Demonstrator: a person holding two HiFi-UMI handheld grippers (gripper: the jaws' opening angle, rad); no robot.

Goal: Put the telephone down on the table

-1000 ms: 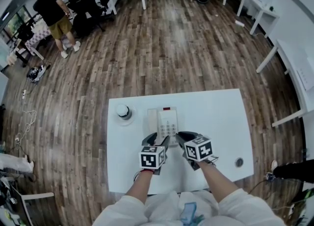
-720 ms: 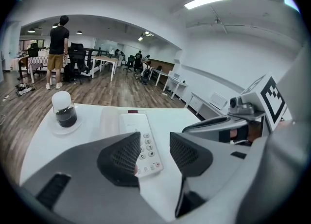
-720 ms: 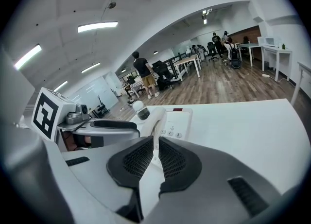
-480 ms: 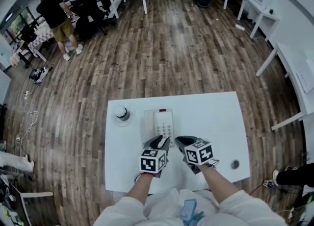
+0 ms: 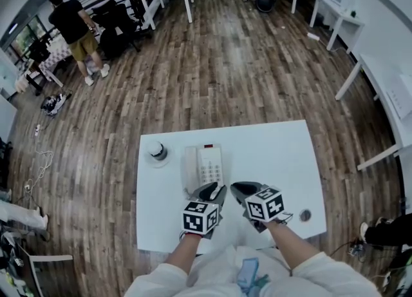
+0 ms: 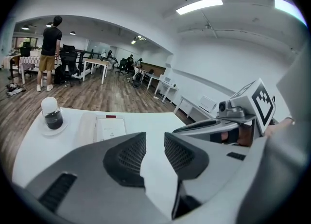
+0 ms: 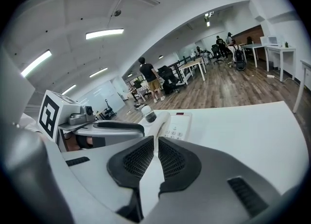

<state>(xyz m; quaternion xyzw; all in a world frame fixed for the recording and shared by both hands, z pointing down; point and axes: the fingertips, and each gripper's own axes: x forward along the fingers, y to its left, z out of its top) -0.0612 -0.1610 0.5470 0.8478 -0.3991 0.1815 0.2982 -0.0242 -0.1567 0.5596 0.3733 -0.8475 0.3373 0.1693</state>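
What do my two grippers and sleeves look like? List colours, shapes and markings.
The left gripper and the right gripper each have a smooth grey moulded shell, two black ribbed pads and a white cube printed with black square markers. The left jaws are closing with nothing between them. The sleeves are white.

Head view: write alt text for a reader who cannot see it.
A white telephone lies flat on a white table, held by neither claw. Just short of it, nearer the camera, are the left claw, its jaws closing on nothing, and the empty right claw; a small white-capped jar stands left of the telephone.
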